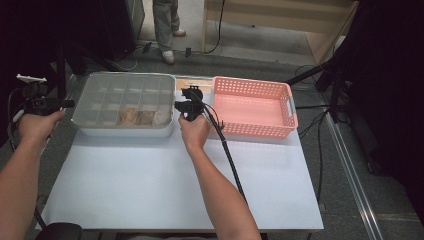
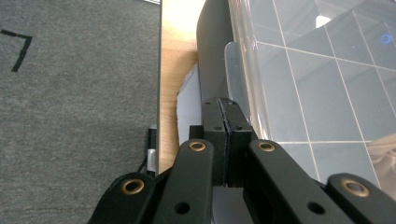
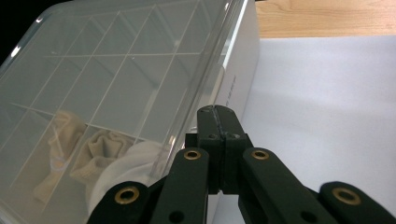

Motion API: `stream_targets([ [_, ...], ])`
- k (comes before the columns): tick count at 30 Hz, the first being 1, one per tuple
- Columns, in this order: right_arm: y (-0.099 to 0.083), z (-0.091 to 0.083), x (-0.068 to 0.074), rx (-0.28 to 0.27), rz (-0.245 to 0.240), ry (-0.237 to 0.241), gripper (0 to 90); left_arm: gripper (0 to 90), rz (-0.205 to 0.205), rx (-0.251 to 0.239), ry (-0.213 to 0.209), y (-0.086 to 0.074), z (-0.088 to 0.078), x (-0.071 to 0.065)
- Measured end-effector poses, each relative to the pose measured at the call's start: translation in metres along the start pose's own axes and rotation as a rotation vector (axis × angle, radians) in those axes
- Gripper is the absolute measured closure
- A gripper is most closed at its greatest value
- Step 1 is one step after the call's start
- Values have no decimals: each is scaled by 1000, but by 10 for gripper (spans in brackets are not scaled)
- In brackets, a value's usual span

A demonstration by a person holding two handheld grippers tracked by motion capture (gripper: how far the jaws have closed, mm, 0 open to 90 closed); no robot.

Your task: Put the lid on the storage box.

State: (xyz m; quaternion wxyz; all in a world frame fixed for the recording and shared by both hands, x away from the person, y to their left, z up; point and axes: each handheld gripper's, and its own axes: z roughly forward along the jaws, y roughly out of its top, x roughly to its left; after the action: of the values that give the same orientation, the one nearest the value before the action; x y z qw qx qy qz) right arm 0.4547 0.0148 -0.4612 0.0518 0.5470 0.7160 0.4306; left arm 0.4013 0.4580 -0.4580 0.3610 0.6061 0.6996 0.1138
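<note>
Centrally, a white table (image 1: 150, 185) carries a lidded clear box (image 1: 125, 102) at upper left and a pink basket (image 1: 255, 107) at upper right. Both grippers are fully shut, holding nothing: the left gripper (image 2: 226, 116) at the box's left edge, the right gripper (image 3: 218, 122) at its right edge. Rolled socks (image 3: 100, 154) lie inside.

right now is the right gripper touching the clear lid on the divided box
Cannot tell. In the right gripper view the shut right gripper sits right at the edge of the lid, but no contact or gap shows plainly; the high view is too coarse.
</note>
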Motion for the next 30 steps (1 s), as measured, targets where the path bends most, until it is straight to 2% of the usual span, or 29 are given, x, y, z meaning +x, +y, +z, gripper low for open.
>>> stream_targets([
  [14, -5, 0, -2, -6, 0, 17, 900, 900, -15, -6, 9, 1, 4, 0],
  [16, -4, 0, -2, -15, -3, 17, 900, 900, -7, 3, 14, 1, 6, -1],
  [17, -4, 1, -2, -15, -2, 16, 900, 900, -6, 13, -4, 1, 8, -1],
  [20, -2, 2, -4, -15, 18, 13, 900, 900, 7, 2, 11, 1, 9, -5],
  [21, -2, 2, -4, -15, 18, 13, 900, 900, 3, 5, 10, 1, 9, -5],
  [23, -2, 2, -5, -20, 18, 15, 900, 896, 18, 10, 12, 2, 8, -5],
  [27, 0, 1, -3, -24, 12, 11, 900, 893, 34, 4, 37, 1, 8, -8],
  [28, 0, 1, -3, -22, 12, 9, 900, 893, 49, 4, 49, 1, 8, -9],
  [30, 0, 2, -4, -16, 13, 7, 900, 896, 42, 8, 48, 2, 8, -9],
])
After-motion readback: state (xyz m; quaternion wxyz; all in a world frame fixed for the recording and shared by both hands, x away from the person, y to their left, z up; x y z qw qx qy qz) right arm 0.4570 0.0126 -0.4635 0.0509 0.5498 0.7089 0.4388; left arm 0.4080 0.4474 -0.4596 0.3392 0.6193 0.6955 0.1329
